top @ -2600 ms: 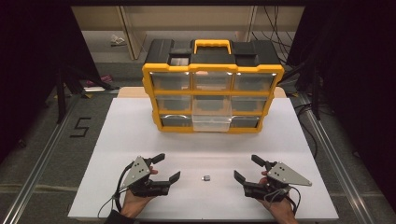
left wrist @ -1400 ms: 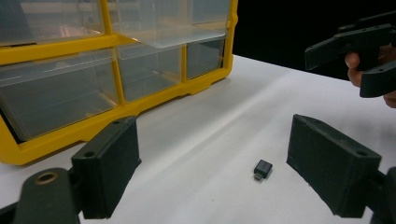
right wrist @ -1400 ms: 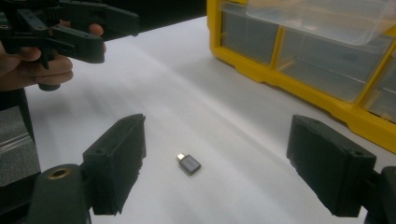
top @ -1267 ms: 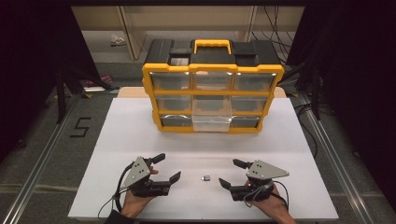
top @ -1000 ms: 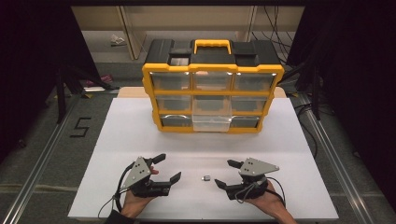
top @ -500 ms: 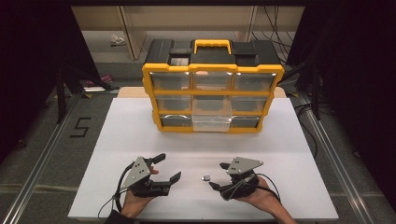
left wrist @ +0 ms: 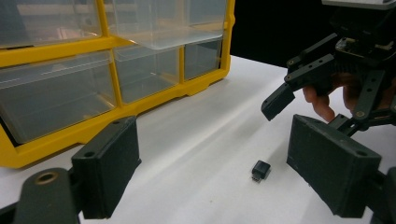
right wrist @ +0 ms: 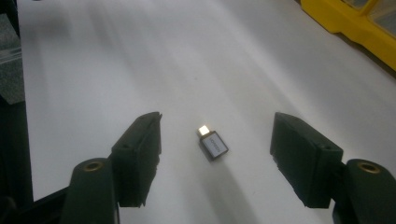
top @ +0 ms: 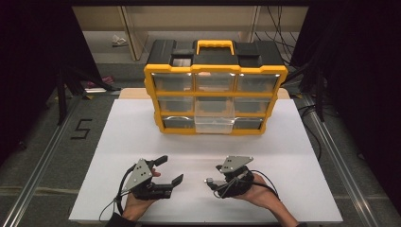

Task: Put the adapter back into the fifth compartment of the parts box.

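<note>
The small dark rectangular adapter with a bright metal plug is hard to make out in the high view, where the right gripper covers most of it; it lies on the white tabletop near the front edge, about the middle. In the right gripper view it lies flat between the two black jaws, and neither jaw touches it. These jaws have just been closing, yet they are half wide with a gap on each side. The left gripper rests near the front edge toward the left front corner, its jaws wide and holding nothing; in its own view the adapter lies just ahead of them.

The yellow and black plastic drawer organiser with clear drawers stands at the far edge of the tabletop. Its middle bottom clear drawer is pulled out. What is inside the drawers I cannot tell.
</note>
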Demonstrator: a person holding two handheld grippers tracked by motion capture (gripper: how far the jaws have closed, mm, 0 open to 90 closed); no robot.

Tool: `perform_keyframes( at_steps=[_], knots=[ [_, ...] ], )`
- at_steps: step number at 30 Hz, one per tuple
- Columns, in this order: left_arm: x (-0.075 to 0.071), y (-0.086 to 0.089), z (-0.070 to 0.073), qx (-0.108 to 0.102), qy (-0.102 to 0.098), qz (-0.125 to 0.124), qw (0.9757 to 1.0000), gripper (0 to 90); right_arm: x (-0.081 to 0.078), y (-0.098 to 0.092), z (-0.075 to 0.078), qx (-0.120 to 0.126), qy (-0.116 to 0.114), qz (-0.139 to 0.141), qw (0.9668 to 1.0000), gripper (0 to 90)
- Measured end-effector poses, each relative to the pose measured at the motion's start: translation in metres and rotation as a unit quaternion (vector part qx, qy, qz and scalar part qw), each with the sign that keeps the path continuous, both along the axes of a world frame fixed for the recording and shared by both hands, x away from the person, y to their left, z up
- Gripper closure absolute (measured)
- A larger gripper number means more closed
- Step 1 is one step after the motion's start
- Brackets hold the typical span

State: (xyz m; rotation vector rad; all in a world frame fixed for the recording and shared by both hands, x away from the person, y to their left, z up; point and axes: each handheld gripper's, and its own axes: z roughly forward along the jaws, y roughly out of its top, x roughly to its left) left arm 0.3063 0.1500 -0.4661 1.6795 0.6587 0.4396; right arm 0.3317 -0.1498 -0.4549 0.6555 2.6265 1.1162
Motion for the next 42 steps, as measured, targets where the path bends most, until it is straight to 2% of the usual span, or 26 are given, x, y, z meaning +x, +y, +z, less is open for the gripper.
perform_keyframes(
  at_steps=[17, 19, 30, 42],
  knots=[
    [0.000, 0.000, 0.000, -0.001, -0.002, 0.001, 1.0000, 16.5, 0.011, 0.011, -0.006, -0.021, 0.015, 0.006, 0.9996, 38.3],
    [0.000, 0.000, 0.000, -0.002, -0.001, 0.002, 1.0000, 16.5, 0.012, 0.013, -0.007, -0.027, 0.017, 0.013, 0.9994, 41.4],
    [0.000, 0.000, 0.000, -0.002, -0.001, 0.002, 1.0000, 16.5, 0.018, 0.020, -0.015, -0.065, 0.029, 0.011, 0.9974, 52.1],
    [0.000, 0.000, 0.000, -0.003, -0.003, 0.002, 1.0000, 16.6, 0.023, 0.026, -0.022, -0.087, 0.028, 0.021, 0.9956, 60.4]
  ],
)
